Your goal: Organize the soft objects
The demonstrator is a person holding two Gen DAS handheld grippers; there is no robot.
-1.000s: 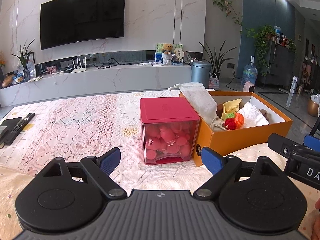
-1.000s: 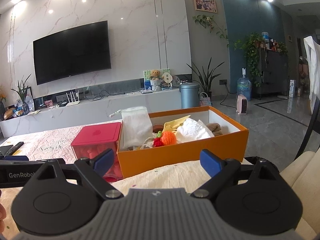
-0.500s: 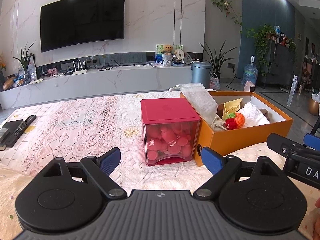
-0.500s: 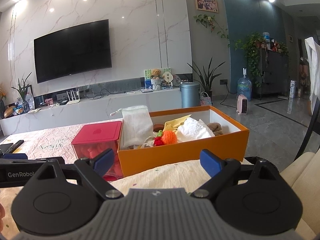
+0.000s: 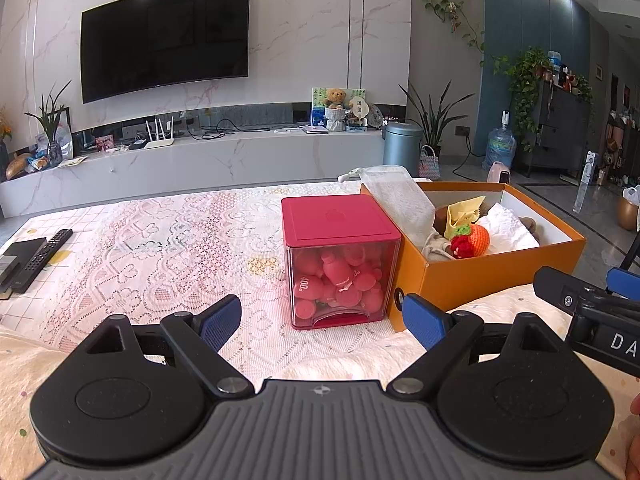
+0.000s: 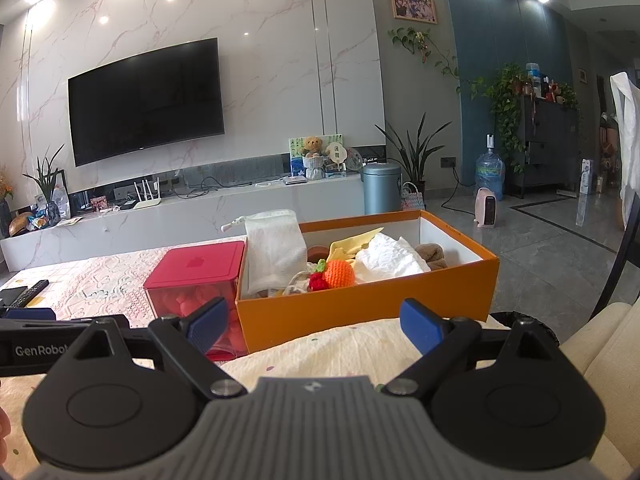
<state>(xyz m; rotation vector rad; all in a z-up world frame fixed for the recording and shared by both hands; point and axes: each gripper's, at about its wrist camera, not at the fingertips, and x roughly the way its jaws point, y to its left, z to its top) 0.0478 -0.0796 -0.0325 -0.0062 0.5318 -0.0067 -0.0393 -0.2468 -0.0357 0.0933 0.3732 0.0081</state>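
An orange box stands on the lace-covered table and holds soft things: a white mesh pouch leaning at its left end, a crocheted orange and strawberry, a yellow cloth, white fabric and a brown plush piece. A clear cube with a red lid, full of pink pieces, stands against the box's left side. My left gripper is open in front of the cube, holding nothing. My right gripper is open in front of the box, also holding nothing.
A remote control and a dark flat device lie at the table's left edge. A cream cushion sits to the right. Behind the table run a low white TV bench, a grey bin and potted plants.
Both views have lifted slightly, so the table and boxes sit a bit lower in frame. Both grippers stay open and nothing on the table moved.
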